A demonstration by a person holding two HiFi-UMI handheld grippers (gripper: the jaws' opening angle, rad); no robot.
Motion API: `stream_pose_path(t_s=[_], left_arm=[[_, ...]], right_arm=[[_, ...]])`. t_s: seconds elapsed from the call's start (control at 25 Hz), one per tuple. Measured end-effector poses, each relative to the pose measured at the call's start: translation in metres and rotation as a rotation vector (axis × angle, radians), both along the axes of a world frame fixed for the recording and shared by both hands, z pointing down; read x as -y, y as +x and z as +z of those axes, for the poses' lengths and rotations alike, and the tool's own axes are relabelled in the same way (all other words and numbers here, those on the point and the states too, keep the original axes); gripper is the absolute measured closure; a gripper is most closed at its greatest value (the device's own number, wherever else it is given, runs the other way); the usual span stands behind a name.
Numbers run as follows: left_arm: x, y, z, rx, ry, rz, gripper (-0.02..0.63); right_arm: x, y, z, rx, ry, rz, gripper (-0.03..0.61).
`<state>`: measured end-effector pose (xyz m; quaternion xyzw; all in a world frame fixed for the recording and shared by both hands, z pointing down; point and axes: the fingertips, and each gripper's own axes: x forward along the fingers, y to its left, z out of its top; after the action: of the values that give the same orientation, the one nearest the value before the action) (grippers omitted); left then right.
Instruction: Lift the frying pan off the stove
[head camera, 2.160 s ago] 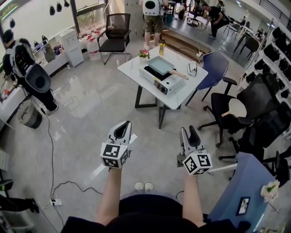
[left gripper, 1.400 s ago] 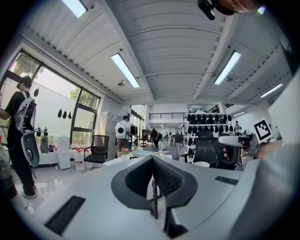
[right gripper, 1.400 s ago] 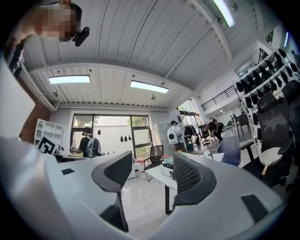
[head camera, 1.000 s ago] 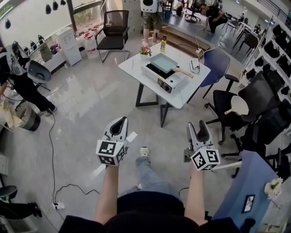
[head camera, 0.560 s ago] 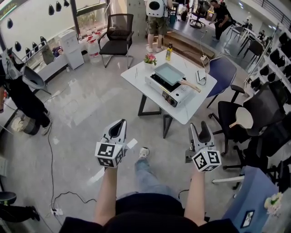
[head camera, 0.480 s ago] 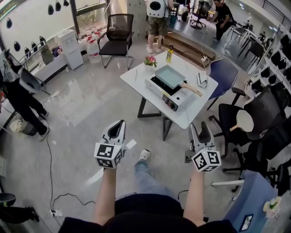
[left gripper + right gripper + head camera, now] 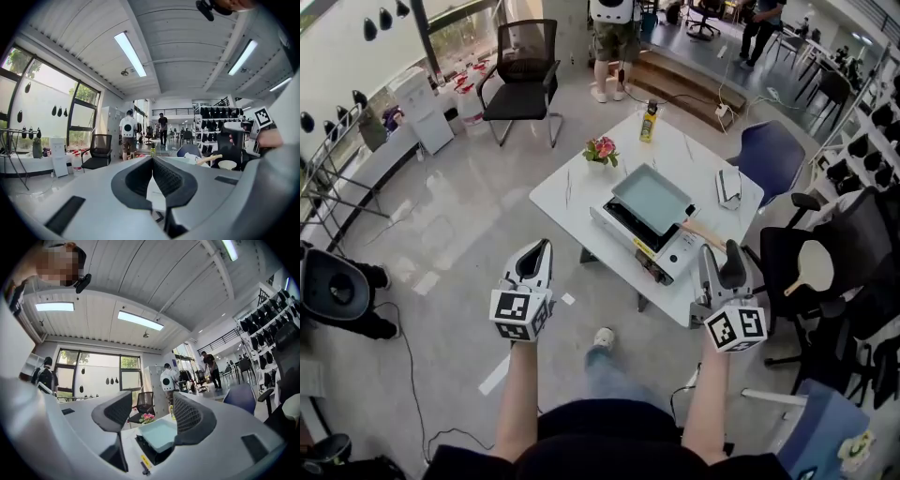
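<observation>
Since the earlier frames the white bench has drawn much closer, and the right gripper now hangs over its near edge rather than over bare floor. Its ribbed black pads stand wide apart with nothing held. In the right gripper view the frying pan shows between and beyond them. The pan is a shallow pale-teal rectangle with a slim wooden handle. It sits on the boxy white stove just ahead and left of that gripper, its handle pointing toward the gripper. The left gripper is empty, its pads pressed together, and hovers over the glossy floor left of the bench, well apart from the pan. Farther ahead stand pink flowers and a yellow bottle.
</observation>
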<state>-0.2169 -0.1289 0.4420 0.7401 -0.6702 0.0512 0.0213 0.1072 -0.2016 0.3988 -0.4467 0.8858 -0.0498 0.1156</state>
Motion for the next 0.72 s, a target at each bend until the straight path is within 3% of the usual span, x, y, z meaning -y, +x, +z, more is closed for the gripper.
stream_pose_path(t_s=[0.32, 0.72], left_arm=[[0.141, -0.012, -0.022, 0.007, 0.021, 0.076, 0.594], [0.216, 0.011, -0.021, 0.012, -0.015, 0.194, 0.594]], right_arm=[[0.112, -0.009, -0.010, 0.017, -0.004, 0.066, 0.324], [0.150, 0.023, -0.013, 0.048, -0.020, 0.184, 0.324]])
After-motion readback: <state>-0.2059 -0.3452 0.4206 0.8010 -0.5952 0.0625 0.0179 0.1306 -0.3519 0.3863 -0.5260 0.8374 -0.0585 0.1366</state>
